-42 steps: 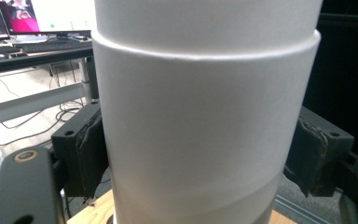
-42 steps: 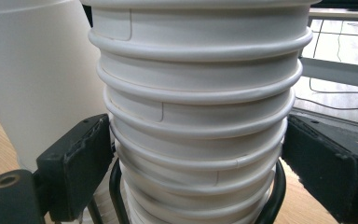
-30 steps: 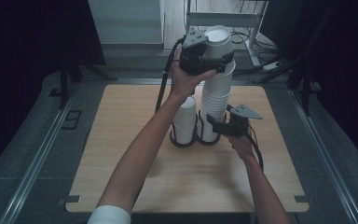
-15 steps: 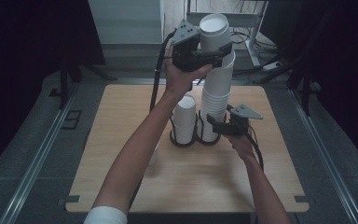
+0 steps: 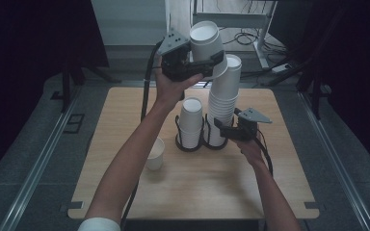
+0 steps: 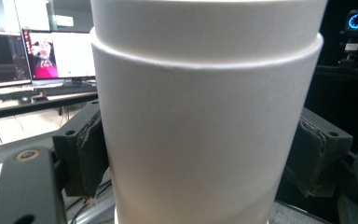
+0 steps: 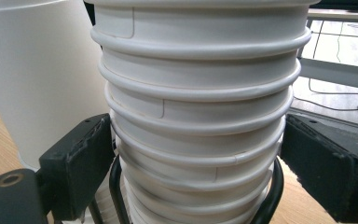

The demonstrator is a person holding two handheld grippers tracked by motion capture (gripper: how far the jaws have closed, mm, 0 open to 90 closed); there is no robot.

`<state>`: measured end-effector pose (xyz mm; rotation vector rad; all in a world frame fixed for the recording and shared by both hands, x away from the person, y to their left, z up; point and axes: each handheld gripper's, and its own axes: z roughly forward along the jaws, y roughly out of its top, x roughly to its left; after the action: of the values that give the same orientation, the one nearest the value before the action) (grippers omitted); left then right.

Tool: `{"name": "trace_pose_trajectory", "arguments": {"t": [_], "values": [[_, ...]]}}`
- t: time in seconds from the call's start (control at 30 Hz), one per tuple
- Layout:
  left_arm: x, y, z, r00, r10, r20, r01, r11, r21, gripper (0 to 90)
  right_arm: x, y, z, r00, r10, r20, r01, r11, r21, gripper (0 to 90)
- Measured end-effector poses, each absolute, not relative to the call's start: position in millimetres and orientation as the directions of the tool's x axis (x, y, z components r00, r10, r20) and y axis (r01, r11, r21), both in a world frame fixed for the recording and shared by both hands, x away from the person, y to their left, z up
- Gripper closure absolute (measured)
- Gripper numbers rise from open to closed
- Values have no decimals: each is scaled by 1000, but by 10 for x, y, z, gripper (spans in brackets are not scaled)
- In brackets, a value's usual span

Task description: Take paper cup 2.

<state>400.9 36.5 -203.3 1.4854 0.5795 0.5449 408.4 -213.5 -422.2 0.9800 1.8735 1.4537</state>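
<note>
My left gripper (image 5: 203, 61) is raised above the table, shut on a single white paper cup (image 5: 204, 36), and its pads press both sides of the cup (image 6: 200, 130). The cup hangs up and to the left of a tall stack of cups (image 5: 224, 101), clear of its top. That stack stands in a black wire holder (image 5: 192, 146) beside a shorter stack (image 5: 191, 120). Low down, my right gripper (image 5: 224, 129) has its jaws around the tall stack (image 7: 200, 116). They have just been closing, and both pads now touch the cups.
A lone paper cup (image 5: 155, 154) stands on the wooden table (image 5: 125, 110), left of the holder and close to my left forearm. The short stack (image 7: 37, 84) is just left of my right gripper's jaw. Cables and a metal frame lie beyond the table's far edge.
My left gripper has carried its cup to the left and slightly up, away from the top of the tall stack. My right hand has stayed at the stack's base.
</note>
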Motion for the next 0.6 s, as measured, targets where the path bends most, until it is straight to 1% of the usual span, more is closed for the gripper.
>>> {"name": "trace_pose_trajectory", "arguments": {"t": [0.1,0.4,0.6], "values": [[4008,437,-2137,756,653,-47,40,27,999,187,4082,-2134,-4220,-570,822,-1,205,143,968,99],[3961,590,-2407,748,659,-73,73,28,997,187,4074,-2132,-4220,-567,823,-8,203,149,968,104],[3867,655,-2538,752,657,-59,75,4,997,187,4034,-2142,-4199,-570,822,-20,197,159,967,104]]}}
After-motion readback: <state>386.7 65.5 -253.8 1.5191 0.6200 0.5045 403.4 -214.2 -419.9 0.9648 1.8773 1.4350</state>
